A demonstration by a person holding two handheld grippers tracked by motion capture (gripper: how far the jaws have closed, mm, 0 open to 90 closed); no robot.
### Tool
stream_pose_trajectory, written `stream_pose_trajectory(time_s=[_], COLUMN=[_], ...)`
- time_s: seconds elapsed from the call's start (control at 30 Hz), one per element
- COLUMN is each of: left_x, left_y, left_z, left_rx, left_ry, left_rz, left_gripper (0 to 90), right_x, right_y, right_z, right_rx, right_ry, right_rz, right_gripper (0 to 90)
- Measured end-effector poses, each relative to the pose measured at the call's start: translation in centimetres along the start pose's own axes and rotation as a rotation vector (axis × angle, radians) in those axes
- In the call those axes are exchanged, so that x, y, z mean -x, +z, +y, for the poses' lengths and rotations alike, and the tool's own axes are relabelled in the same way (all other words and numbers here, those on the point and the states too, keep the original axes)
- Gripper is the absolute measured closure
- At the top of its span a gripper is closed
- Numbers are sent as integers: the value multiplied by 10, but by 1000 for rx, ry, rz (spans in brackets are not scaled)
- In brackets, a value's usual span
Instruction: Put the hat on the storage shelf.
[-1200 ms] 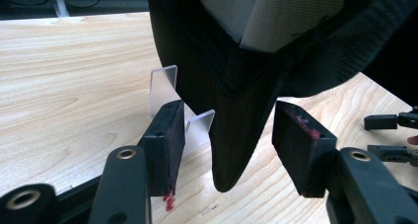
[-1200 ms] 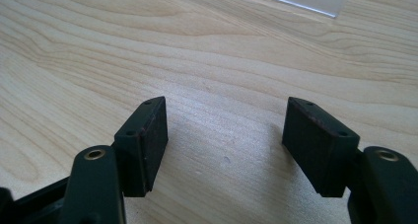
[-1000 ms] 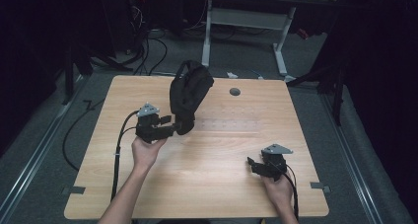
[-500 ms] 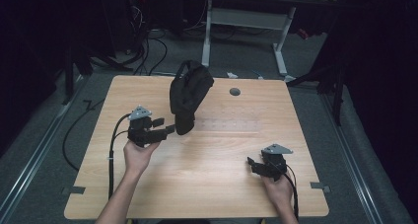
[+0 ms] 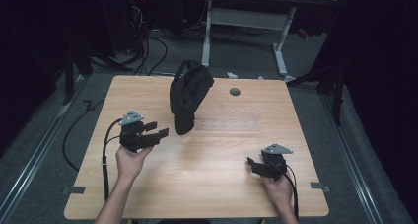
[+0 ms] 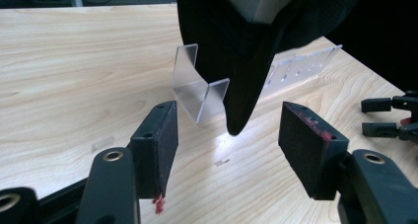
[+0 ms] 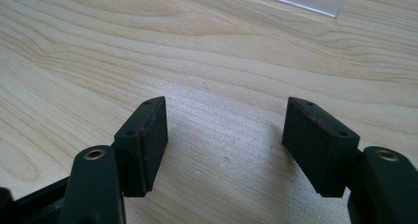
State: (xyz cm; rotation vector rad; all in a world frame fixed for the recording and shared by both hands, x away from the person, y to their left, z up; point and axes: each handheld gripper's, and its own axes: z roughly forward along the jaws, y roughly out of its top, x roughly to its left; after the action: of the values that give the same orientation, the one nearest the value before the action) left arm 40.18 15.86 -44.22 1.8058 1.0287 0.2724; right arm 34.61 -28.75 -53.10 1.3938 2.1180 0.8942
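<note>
Near the bench's middle, black bag (image 5: pixel 189 96) on a clear stand (image 6: pixel 199 93).
Left gripper (image 5: pixel 160 133) just opening, empty (bag beyond); right gripper (image 5: pixel 252 164) gapes near the right edge.

Matt, seemingly cloth bag (image 5: pixel 189 94); clear plastic stand (image 6: pixel 199 90)

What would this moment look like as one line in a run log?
left gripper: open, jaws just opening, beside black bag | bag: hanging on clear stand | right gripper: open, empty, over table

No legible text, label, brand, number or sign is found by me on the black bag (image 5: pixel 190 95), the clear stand (image 6: pixel 199 91), the table (image 5: pixel 148 194) or my own jaws.
</note>
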Motion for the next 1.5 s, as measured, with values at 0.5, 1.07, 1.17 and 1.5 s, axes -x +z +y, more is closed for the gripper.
stream_pose_trajectory(time_s=[0.5, 1.07, 1.17, 1.5], left_x=[-2, 0, 1, 4], left_y=[-11, -10, -8, 3], left_z=[-22, -47, -53, -71], left_rx=[-15, -46, -62, -114], left_ry=[-18, -43, -45, -28], left_rz=[20, 23, 26, 39], left_gripper=[390, 377, 376, 375], right_x=[0, 0, 0, 0], right_y=[0, 0, 0, 0], right_z=[0, 0, 0, 0], right_rx=[0, 0, 1, 0], right_ry=[-1, 0, -1, -1], right_rz=[1, 0, 1, 0], right_gripper=[339, 340, 340, 339])
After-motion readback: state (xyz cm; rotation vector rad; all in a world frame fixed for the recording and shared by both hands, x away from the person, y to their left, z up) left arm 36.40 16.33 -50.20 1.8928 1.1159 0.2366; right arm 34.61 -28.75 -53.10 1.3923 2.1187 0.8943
